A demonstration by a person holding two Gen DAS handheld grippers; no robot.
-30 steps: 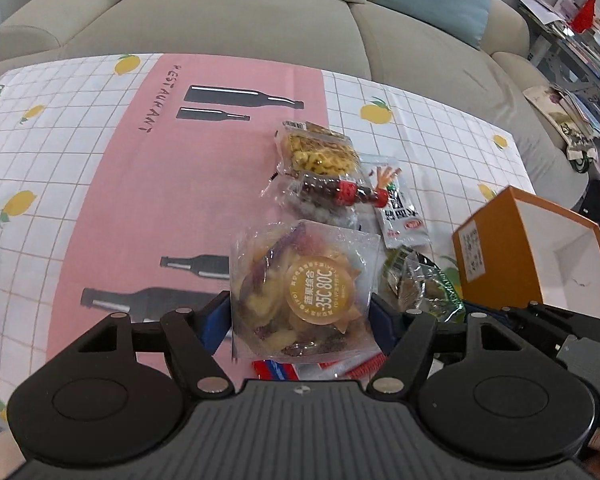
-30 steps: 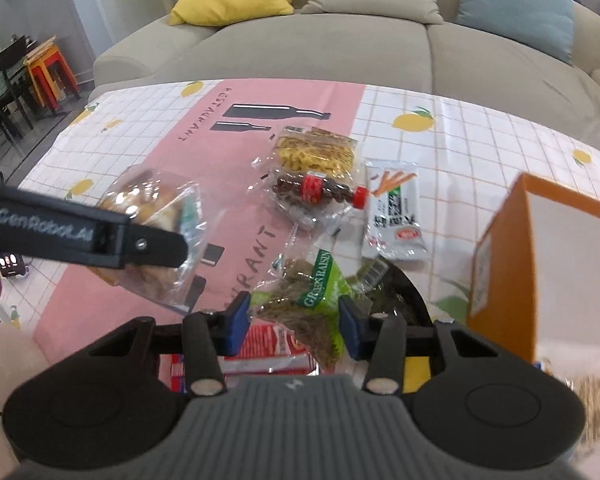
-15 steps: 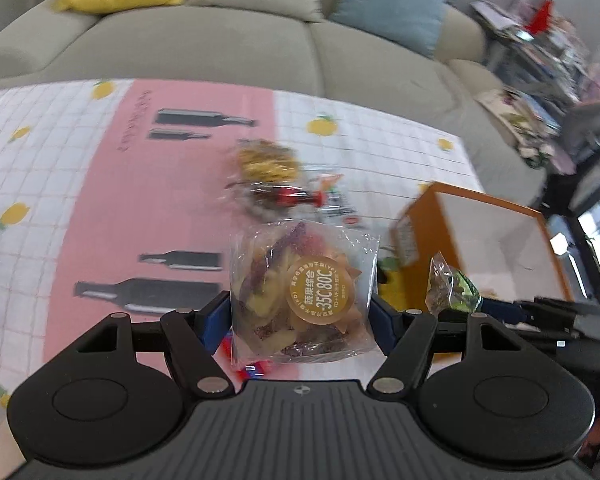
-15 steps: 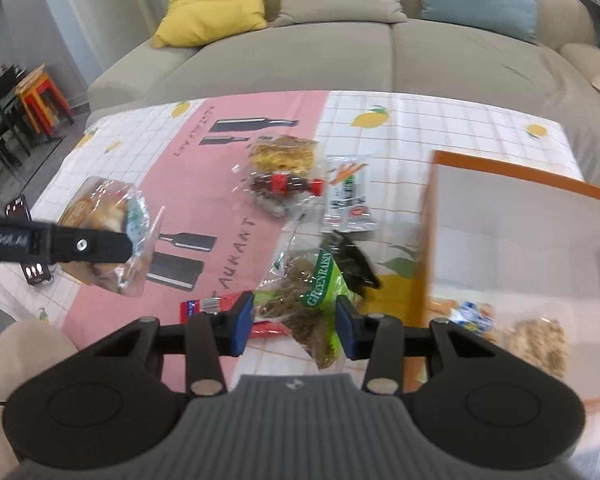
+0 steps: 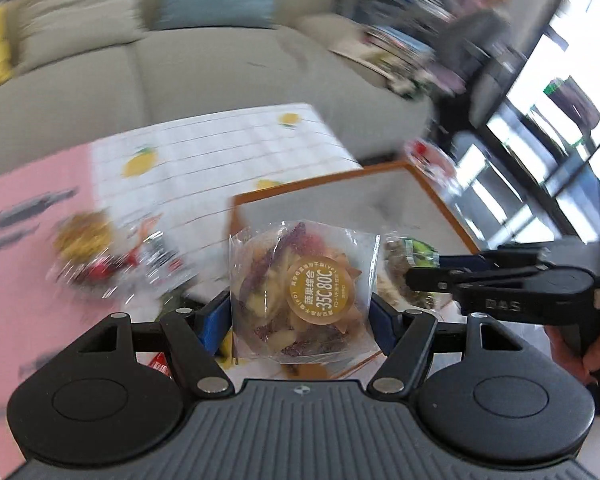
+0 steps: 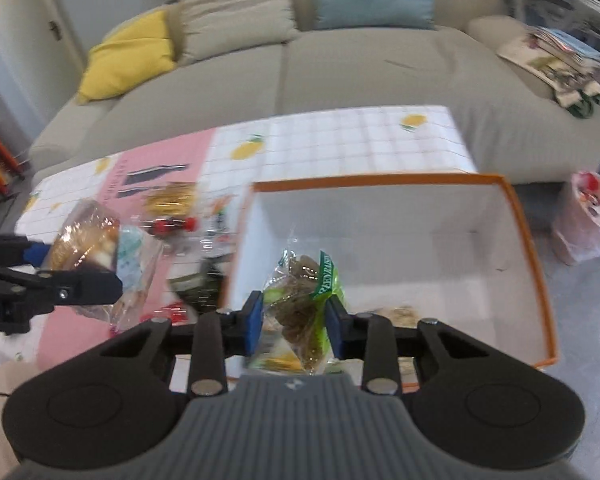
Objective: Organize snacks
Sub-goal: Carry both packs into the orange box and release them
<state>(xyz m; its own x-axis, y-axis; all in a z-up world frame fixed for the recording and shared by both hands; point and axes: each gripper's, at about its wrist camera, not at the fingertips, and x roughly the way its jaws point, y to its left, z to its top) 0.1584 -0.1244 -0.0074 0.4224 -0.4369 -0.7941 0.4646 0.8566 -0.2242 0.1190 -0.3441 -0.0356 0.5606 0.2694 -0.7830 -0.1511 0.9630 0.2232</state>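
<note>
1. Left tongs (image 5: 303, 312) set wide, clamped on a clear bag of dried fruit chips (image 5: 300, 296) with a round gold label, held up over the near rim of the orange box (image 5: 332, 178).
2. Right tongs (image 6: 294, 320) narrow, jaws just been closing, pressed on a crumpled raisin packet (image 6: 304, 300) with a green band, hanging above the white inside of the box (image 6: 380, 216).
3. Beyond the left-hand side of both tongs: a desk under a cloth (image 6: 340, 136) of white checks with lemons and a pink strip printed with dark bottles.
4. On that cloth, left of the box: blurred loose snacks (image 6: 172, 208), one yellowish pack, one with red marks; a dark green packet (image 6: 198, 280) close to the box wall.
5. Inside the box, near the right tongs: a few pale items on the bottom, too blurred to tell.
6. Behind the desk: a beige sofa (image 6: 340, 64) with yellow, beige and blue cushions.
7. Far right of the tongs: stacked papers and magazines (image 6: 556, 52), a pink plastic bag (image 6: 584, 216) on a glossy grey floor.
8. In the left view, right edge: a hand (image 5: 580, 344) around the right tongs' grip.
</note>
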